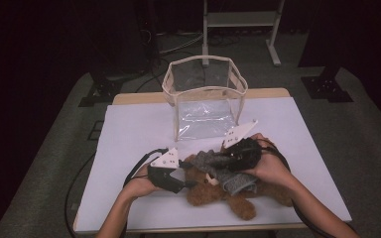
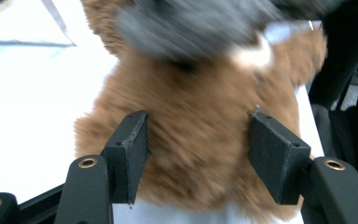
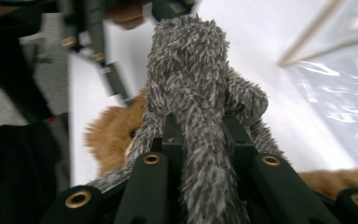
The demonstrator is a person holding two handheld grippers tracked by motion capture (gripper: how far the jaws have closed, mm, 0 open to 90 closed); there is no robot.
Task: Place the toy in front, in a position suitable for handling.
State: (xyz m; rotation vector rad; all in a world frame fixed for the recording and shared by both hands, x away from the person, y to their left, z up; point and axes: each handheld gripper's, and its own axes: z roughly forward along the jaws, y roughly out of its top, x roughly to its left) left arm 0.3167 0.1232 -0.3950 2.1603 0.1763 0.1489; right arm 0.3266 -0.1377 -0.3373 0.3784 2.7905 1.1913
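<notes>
Teddy bear [image 1: 218,191] lay along the desk's near edge, left tool [image 1: 178,184] half-wide around its head, right tool [image 1: 230,159] clamping its grey knit [image 1: 228,178].

1. The high view looks from above the person's side, forward and down on the whole tabletop [image 1: 129,129].
2. The left gripper view looks along its jaws, very near the brown teddy bear [image 2: 200,154].
3. The right gripper view looks along its jaws, very close to the grey scarf [image 3: 191,93].
4. All three views share the teddy bear and the scarf.
</notes>
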